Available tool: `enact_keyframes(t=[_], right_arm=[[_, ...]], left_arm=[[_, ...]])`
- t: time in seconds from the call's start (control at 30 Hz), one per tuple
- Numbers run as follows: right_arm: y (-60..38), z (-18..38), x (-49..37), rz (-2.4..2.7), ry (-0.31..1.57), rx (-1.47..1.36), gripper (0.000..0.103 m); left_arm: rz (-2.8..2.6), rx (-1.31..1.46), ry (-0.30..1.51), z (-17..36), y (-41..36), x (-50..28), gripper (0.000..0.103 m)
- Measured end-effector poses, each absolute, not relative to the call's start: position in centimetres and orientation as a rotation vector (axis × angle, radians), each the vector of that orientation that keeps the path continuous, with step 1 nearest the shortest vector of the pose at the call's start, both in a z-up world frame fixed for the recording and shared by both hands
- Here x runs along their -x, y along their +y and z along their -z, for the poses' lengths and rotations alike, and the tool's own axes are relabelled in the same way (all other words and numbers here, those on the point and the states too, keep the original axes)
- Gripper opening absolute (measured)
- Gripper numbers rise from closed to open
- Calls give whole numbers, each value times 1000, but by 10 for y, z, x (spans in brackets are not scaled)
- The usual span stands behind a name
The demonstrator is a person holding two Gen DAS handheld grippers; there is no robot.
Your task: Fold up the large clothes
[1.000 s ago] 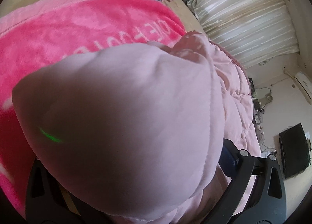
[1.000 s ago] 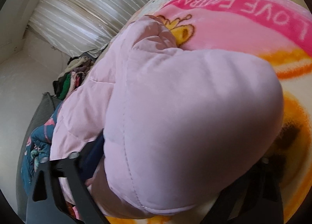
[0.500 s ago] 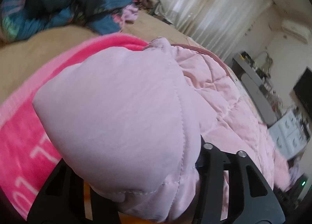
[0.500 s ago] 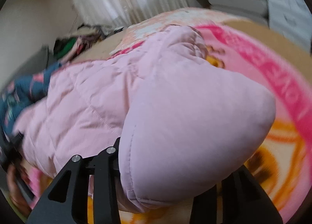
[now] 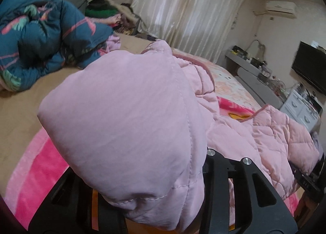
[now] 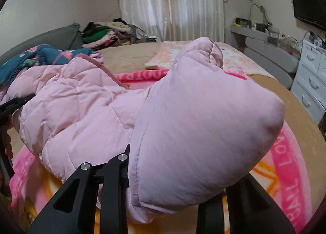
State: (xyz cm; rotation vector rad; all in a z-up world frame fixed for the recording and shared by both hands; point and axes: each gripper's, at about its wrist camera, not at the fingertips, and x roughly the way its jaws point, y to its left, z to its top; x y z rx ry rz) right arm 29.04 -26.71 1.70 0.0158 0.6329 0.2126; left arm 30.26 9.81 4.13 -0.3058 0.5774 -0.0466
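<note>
Your left gripper [image 5: 146,199] and right gripper [image 6: 163,189], jaws just closed in, each pinch a puffy fold of the pink quilted jacket [image 5: 126,115] above the pink blanket [image 6: 289,164].

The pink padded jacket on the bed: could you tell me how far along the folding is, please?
Early. Done: both grips are taken, the left gripper and right gripper each having just closed on a puffy corner of the pink jacket. In hand: the corners are raised while the quilted body sags between them over the pink blanket. Left: no crease shows, so every fold remains.
</note>
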Motion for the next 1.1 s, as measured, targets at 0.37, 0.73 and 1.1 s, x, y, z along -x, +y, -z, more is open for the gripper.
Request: enact_keyframes(t=[0.37, 0.73, 1.1], right_arm=[[-270, -27, -194, -239, 632, 28, 27], [-297, 3, -112, -208, 681, -51, 29], [-335, 49, -110, -170, 837, -382, 42]], left_arm=[[51, 298, 607, -35, 107, -216, 31], [45, 270, 659, 1, 113, -141, 34], [44, 308, 732, 39, 133, -129, 42]])
